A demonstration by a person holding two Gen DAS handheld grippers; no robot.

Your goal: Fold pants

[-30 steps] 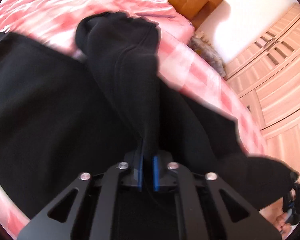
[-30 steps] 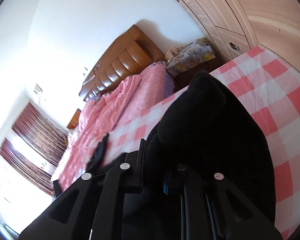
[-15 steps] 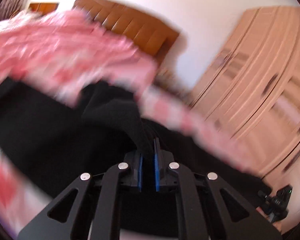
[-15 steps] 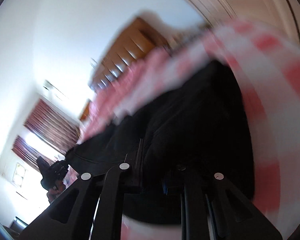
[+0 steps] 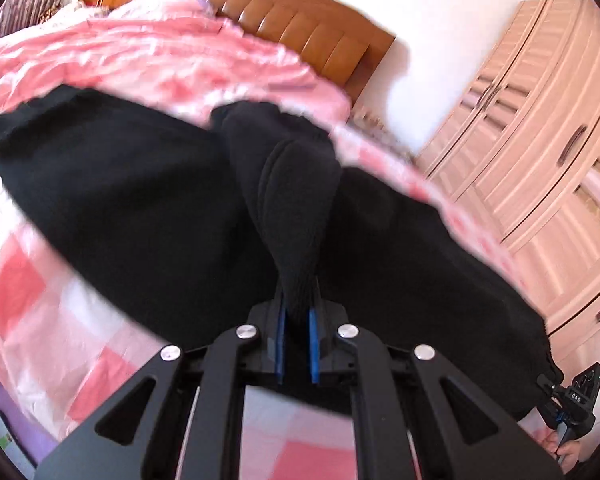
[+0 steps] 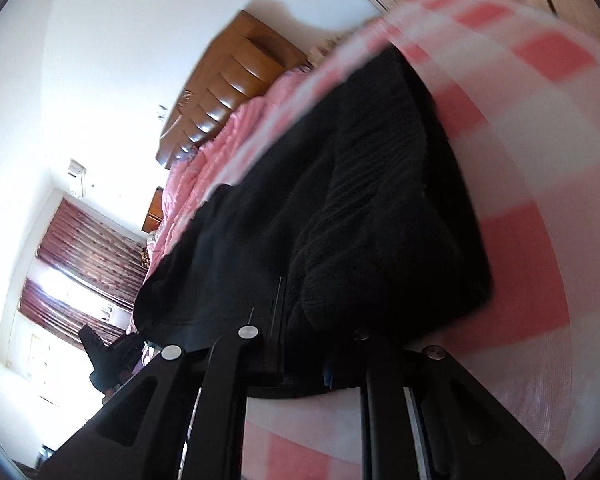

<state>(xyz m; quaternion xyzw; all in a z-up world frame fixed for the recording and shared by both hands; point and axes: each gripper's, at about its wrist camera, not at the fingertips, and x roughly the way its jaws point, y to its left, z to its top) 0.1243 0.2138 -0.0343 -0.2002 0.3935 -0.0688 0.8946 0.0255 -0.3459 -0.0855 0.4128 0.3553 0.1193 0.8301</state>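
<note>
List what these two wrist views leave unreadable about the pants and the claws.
- Right wrist view: the right claw tips are buried under black pants fabric; its jaws are closing, contact unseen.
- Left wrist view: the pants edges against the checked sheet are motion-blurred.
- Left wrist view: the left claw pinches a fold; which part of the garment is unclear.
- Both views: fold lines are lost in uniform black.

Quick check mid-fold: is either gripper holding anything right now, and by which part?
Both hold the black pants. The left gripper pinches a bunched fold of fabric. The right gripper is closing on a thick bunch at the pants' other end.
</note>
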